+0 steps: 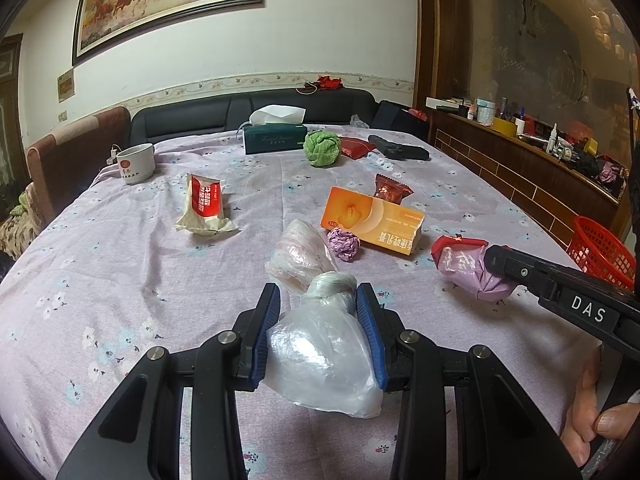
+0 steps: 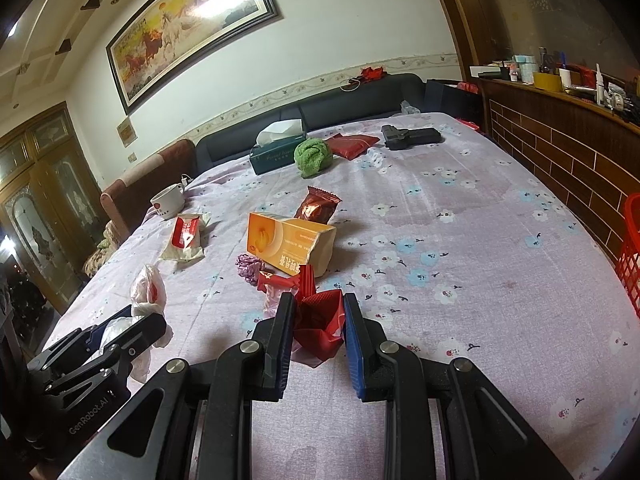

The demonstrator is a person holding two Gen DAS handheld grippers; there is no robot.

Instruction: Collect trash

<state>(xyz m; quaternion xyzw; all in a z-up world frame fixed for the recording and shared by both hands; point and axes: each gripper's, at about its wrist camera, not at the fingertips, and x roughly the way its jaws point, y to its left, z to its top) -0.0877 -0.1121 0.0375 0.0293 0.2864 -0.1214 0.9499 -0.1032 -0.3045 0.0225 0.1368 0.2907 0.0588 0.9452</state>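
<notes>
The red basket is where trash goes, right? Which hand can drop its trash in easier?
Probably the right. The right gripper holds the red wrapper on the side nearest the red basket. The left gripper, holding the clear bag, sits farther away.

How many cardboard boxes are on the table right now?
2. An orange medicine box lies mid-table beside the purple paper ball; a dark green tissue box sits at the far edge. Others may be hidden behind the clutter.
</notes>
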